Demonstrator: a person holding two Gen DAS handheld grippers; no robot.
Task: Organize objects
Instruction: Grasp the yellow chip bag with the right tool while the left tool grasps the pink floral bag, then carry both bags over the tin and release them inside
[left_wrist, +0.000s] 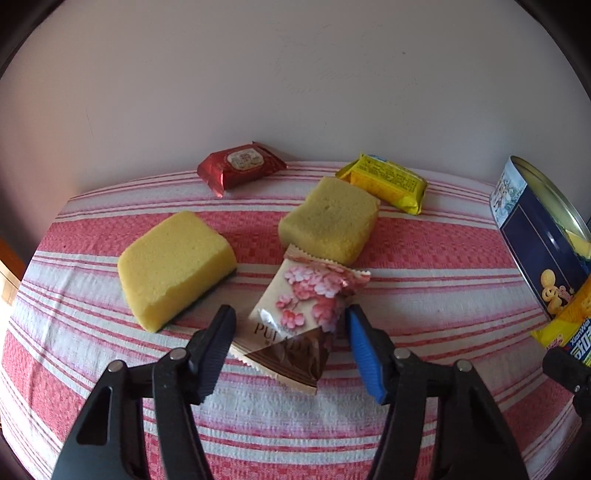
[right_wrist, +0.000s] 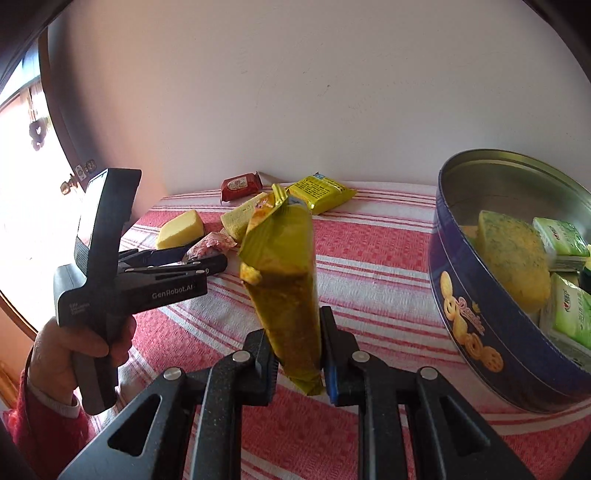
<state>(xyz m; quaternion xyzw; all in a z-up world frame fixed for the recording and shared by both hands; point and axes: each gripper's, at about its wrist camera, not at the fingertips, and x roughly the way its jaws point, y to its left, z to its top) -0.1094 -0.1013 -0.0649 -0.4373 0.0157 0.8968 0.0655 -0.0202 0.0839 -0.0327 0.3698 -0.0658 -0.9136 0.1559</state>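
Now the right gripper (right_wrist: 297, 363) clamps the yellow snack pack (right_wrist: 284, 266), tin (right_wrist: 476, 332) next; left gripper (left_wrist: 291, 347) straddles the floral packet (left_wrist: 295, 317), unclenched.

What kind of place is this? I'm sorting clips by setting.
Likely a home room: a table under a red-and-white striped cloth set against a plain wall, with a blue cookie tin and wrapped snacks like a floral packet.

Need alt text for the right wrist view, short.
The right gripper clamps a yellow snack packet above a red-striped cloth. To its right an open blue tin holds a sponge and green packets; at left, a hand aims the left gripper at a floral packet.
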